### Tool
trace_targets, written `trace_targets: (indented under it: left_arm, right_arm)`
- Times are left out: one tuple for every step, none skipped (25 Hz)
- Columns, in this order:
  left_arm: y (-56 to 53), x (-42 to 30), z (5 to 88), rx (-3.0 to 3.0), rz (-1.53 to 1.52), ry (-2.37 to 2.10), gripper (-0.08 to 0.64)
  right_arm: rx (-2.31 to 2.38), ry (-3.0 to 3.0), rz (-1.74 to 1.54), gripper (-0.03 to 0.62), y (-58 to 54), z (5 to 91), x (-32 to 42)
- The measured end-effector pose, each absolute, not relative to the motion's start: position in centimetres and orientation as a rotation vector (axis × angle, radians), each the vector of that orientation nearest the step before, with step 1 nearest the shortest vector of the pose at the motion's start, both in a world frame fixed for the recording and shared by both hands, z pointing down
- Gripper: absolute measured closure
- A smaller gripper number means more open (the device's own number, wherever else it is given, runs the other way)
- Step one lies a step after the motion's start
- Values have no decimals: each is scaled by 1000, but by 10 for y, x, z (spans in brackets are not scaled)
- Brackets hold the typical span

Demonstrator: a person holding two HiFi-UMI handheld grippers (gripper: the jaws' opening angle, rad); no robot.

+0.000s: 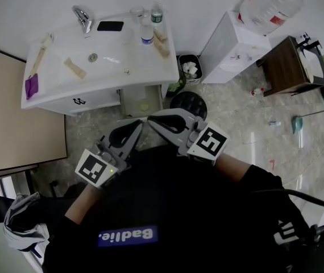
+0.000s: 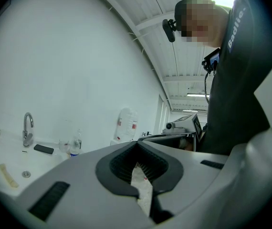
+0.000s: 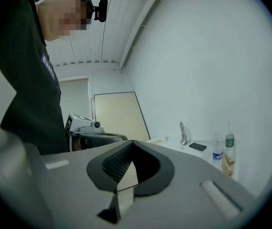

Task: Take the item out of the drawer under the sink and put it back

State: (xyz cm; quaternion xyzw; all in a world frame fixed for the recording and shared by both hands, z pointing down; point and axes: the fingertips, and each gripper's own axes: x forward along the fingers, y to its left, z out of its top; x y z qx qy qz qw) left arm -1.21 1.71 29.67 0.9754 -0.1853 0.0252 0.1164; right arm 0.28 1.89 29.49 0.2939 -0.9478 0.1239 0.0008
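The white sink vanity (image 1: pixel 128 67) stands at the upper left of the head view. Its drawer front (image 1: pixel 79 101) with a dark handle sits flush under the basin, so nothing inside it shows. Beside the drawer is a lower recess (image 1: pixel 142 102) holding a pale round thing. My left gripper (image 1: pixel 138 124) and right gripper (image 1: pixel 152 120) are held close to my chest, well short of the vanity, with their tips almost touching. Both are shut and empty, as the left gripper (image 2: pixel 137 146) and right gripper (image 3: pixel 131 144) views show.
On the vanity top are a faucet (image 1: pixel 82 19), a black phone (image 1: pixel 110 25), two bottles (image 1: pixel 146 33), a purple cloth (image 1: pixel 31 87) and small sticks. A waste bin (image 1: pixel 190 68), a black round stool (image 1: pixel 188 104), a white cabinet (image 1: pixel 230 47) and a brown table (image 1: pixel 290 64) stand to the right.
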Motion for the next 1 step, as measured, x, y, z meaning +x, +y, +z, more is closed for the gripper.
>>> trace_targets:
  left_arm:
    - [17, -12, 297, 2858, 72, -543, 555]
  right_arm:
    - [923, -2976, 389, 592, 19, 295, 3]
